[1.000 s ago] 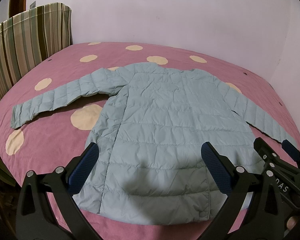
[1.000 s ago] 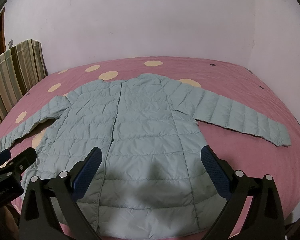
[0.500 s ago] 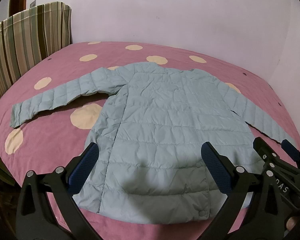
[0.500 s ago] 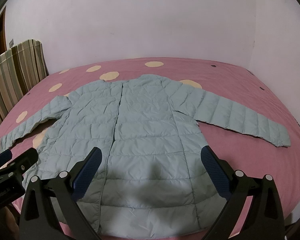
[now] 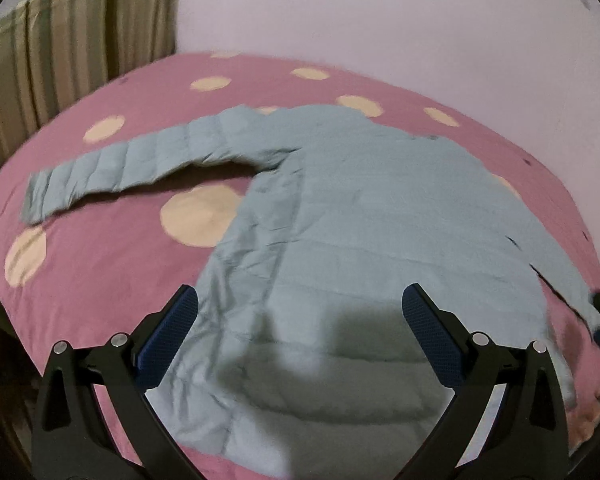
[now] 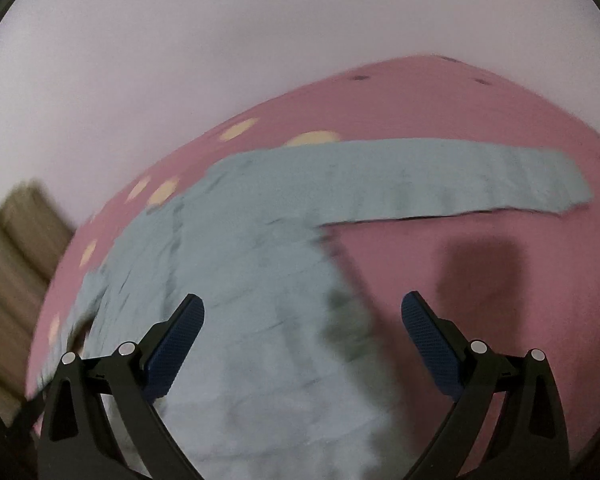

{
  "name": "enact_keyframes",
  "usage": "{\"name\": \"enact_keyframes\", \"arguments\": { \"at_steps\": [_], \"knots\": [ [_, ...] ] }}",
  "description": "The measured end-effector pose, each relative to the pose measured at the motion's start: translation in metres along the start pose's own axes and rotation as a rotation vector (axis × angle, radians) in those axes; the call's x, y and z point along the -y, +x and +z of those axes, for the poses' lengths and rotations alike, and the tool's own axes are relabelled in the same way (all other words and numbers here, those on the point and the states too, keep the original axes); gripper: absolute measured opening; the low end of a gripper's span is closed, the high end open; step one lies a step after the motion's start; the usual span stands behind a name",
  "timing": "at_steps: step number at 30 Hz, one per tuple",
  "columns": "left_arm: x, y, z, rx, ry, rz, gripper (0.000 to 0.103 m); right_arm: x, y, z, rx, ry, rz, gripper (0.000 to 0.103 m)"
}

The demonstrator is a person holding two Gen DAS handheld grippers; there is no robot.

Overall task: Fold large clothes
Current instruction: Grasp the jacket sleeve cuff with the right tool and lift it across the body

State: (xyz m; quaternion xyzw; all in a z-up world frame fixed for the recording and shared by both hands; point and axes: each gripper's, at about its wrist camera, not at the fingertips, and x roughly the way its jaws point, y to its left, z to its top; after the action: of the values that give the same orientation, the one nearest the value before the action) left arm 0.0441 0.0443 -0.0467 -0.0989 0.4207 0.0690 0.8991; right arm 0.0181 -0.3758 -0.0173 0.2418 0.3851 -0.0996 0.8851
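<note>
Movement is the main finding: both views, steady half a second ago, are now blurred, and each camera has swung outward. In the left wrist view the jacket (image 5: 360, 220) has slid toward the right of the frame, and its left sleeve (image 5: 132, 164) now stretches across the upper left, with the cuff near the left edge. The striped cushion (image 5: 72, 40) fills the upper left corner more fully than before. The pink spotted bedspread (image 5: 100, 272) shows more bare area at lower left.

The left gripper (image 5: 300, 328) has its jaws spread wide, blue pads well apart. It holds nothing and hangs above the jacket's lower body, its shadow falling on the fabric between the pads.

In the right wrist view the frame has tilted and turned; the jacket's right sleeve (image 6: 460, 184) now runs across the upper right, and the body has moved to the lower left. The right gripper (image 6: 302, 328) is likewise wide open and empty, straddling the jacket's right side edge without visible contact. Its shadow lies on the bedspread at right.

Judgement: the garment lies flat and unfolded, and no fold has begun. The outward swing suggests each gripper is heading for its own sleeve.
</note>
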Motion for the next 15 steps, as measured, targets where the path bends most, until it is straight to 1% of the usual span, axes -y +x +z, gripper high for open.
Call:
{"name": "enact_keyframes", "arguments": {
  "at_steps": [1,2,3,4,5,7,9,10,11,13,15],
  "knots": [
    [-0.007,0.007,0.003,-0.016,-0.014,0.006,0.101,0.021,0.003,0.007,0.011,0.046,-0.027,0.086],
    [-0.012,0.016,0.004,-0.037,-0.025,0.015,0.101,0.036,0.004,0.011,0.017,0.074,-0.046,0.061],
    [-0.018,0.024,0.005,-0.053,-0.037,0.028,0.101,0.058,0.008,0.016,0.014,0.122,-0.078,0.052],
    [-0.025,0.029,0.006,-0.058,-0.049,0.036,0.101,0.073,0.01,0.019,0.007,0.161,-0.095,0.051],
    [-0.031,0.034,0.007,-0.063,-0.064,0.047,0.101,0.101,0.013,0.023,0.002,0.244,-0.092,0.051],
    [-0.042,0.043,0.009,-0.068,-0.095,0.061,0.101,0.136,0.013,0.024,0.017,0.348,-0.076,0.051],
    [-0.052,0.051,0.01,-0.074,-0.121,0.074,0.101,0.161,0.016,0.024,0.027,0.421,-0.071,0.058],
    [-0.056,0.054,0.011,-0.078,-0.131,0.079,0.101,0.173,0.017,0.023,0.033,0.464,-0.067,0.067],
    [-0.06,0.057,0.011,-0.081,-0.141,0.087,0.101,0.191,0.019,0.019,0.051,0.535,-0.057,0.068],
    [-0.066,0.062,0.011,-0.087,-0.156,0.1,0.101,0.213,0.024,0.016,0.064,0.616,-0.038,0.068],
    [-0.069,0.067,0.01,-0.099,-0.166,0.113,0.101,0.226,0.031,0.015,0.078,0.664,-0.012,0.068]
  ]
}}
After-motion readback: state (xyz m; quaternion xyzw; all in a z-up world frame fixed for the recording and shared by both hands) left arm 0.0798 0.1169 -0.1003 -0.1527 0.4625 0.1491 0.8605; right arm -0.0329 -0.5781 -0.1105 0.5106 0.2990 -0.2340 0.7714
